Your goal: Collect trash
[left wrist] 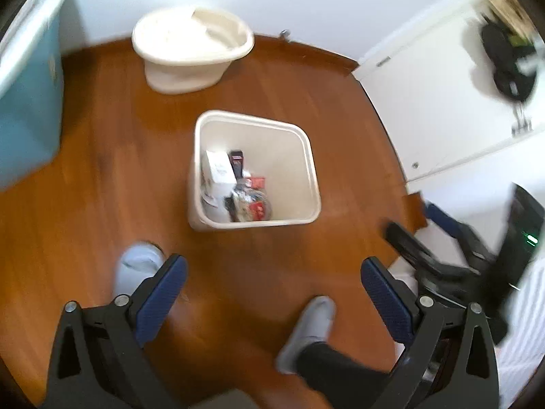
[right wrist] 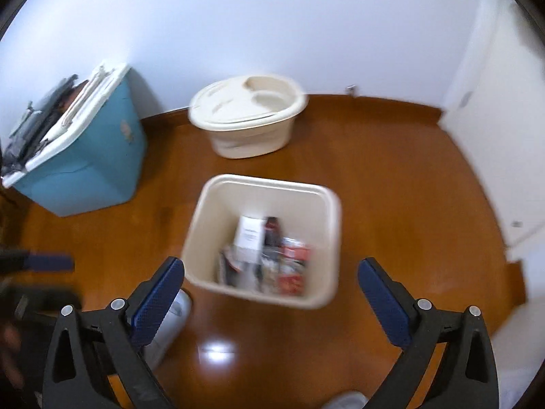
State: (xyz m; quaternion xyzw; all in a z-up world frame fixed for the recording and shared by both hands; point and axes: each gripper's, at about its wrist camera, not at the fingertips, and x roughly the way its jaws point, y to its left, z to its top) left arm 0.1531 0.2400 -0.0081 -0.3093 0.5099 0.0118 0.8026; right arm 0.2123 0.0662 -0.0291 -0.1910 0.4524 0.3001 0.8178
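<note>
Blue-padded grippers, both spread wide with nothing between their fingers, hang over the cream waste bin.

Nearest in the left wrist view, the left gripper [left wrist: 274, 276] stands released above socked feet [left wrist: 306, 330]; the waste bin [left wrist: 308, 156] lies straight ahead of it on the floor, mouth up. The right gripper [right wrist: 270, 279] is likewise released and looks the nearer one, its fingertips framing the bin's near rim. Inside the bin sits the trash [left wrist: 238, 187]: a white carton, a dark box and red wrappers heaped toward the left wall. Any reach goes forward and down. The bin stands on glossy brown wood floor [right wrist: 408, 204]. Beyond the bin a lidded cream tub [right wrist: 248, 116] sits by the white wall [right wrist: 272, 27]; left of the bin, a teal box [right wrist: 92, 163].
</note>
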